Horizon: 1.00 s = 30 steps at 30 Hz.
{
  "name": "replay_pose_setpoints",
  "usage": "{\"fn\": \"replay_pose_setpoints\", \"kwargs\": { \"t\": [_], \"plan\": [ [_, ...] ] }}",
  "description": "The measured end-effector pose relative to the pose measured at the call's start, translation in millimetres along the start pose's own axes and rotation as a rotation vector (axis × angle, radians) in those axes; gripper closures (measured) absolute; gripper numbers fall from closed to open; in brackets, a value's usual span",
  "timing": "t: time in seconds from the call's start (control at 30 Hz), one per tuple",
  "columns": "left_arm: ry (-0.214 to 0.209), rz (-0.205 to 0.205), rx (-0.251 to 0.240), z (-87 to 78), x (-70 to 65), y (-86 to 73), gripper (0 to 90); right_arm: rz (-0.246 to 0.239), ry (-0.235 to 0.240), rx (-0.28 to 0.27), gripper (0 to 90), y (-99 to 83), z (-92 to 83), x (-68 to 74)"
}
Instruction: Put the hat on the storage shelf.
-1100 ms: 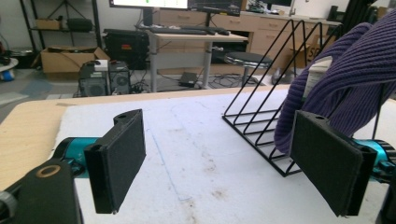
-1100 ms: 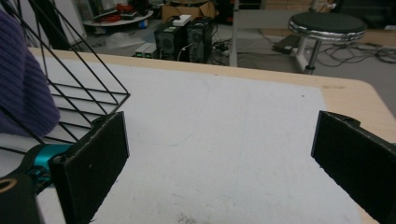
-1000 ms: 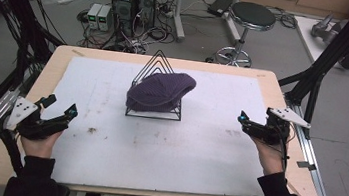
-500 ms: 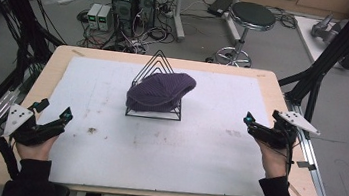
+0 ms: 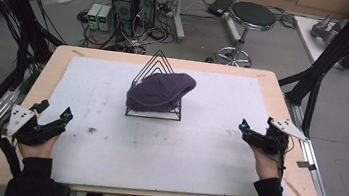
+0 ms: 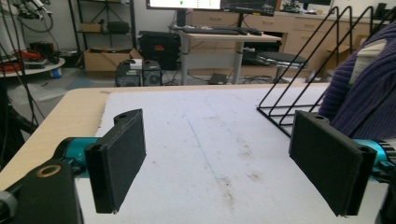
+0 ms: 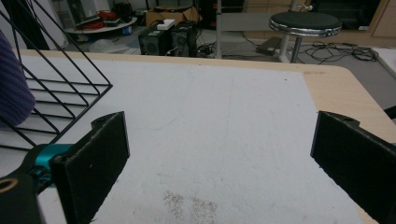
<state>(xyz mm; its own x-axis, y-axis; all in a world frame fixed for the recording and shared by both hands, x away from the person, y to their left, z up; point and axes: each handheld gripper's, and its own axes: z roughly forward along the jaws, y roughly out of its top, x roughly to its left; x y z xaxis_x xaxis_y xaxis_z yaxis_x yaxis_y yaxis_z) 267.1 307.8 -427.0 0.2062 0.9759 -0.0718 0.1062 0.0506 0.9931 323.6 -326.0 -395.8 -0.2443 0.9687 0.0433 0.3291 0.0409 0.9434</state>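
A purple knit hat (image 5: 160, 94) lies draped over a black wire rack (image 5: 159, 63) at the middle of the white mat. My left gripper (image 5: 55, 109) rests open near the mat's left edge, well short of the rack. In the left gripper view its jaws (image 6: 224, 163) stand wide apart with nothing between them; the hat (image 6: 364, 88) and the rack (image 6: 299, 70) are ahead on the right. My right gripper (image 5: 256, 130) is open at the mat's right side. From the right gripper (image 7: 222, 163), the rack (image 7: 65, 79) and the hat's edge (image 7: 11, 88) lie at the left.
The white mat (image 5: 206, 147) covers most of a wooden table (image 5: 298, 179), with small dirt stains near the front. Black frame posts (image 5: 328, 61) rise beside both table sides. A stool (image 5: 250, 16) and computer boxes (image 5: 134, 2) stand on the floor beyond the far edge.
Both hands have drawn back a little toward the near edge of the table, the left one also slightly outward. The hat and rack have not moved.
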Motion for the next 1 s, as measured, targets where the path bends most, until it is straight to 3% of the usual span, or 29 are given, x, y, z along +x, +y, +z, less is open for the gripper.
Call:
{"fn": "replay_pose_setpoints", "kwargs": {
  "t": [0.17, 0.3, 0.43, 0.67, 1.0],
  "plan": [
    [0.013, -0.005, -0.009, -0.2, 1.5, -2.2, 18.8, 0.017, -0.02, -0.012, 3.6, -11.1, -1.4, -1.9],
    [0.027, 0.007, -0.027, -0.3, -0.7, -5.1, 18.3, 0.056, -0.043, -0.085, 3.6, -17.0, -4.2, -5.0],
    [0.033, 0.007, -0.029, 0.5, -1.3, -6.9, 18.3, 0.04, -0.058, -0.152, 3.6, -19.0, -6.0, -4.6],
    [0.039, -0.008, -0.033, 0.7, 0.0, -8.7, 18.3, 0.001, -0.06, -0.132, 3.6, -20.9, -2.9, 0.2],
    [0.037, -0.022, -0.027, 1.3, 2.3, -10.6, 18.4, 0.007, -0.054, -0.091, 3.6, -22.0, 3.2, -0.7]
  ]
}}
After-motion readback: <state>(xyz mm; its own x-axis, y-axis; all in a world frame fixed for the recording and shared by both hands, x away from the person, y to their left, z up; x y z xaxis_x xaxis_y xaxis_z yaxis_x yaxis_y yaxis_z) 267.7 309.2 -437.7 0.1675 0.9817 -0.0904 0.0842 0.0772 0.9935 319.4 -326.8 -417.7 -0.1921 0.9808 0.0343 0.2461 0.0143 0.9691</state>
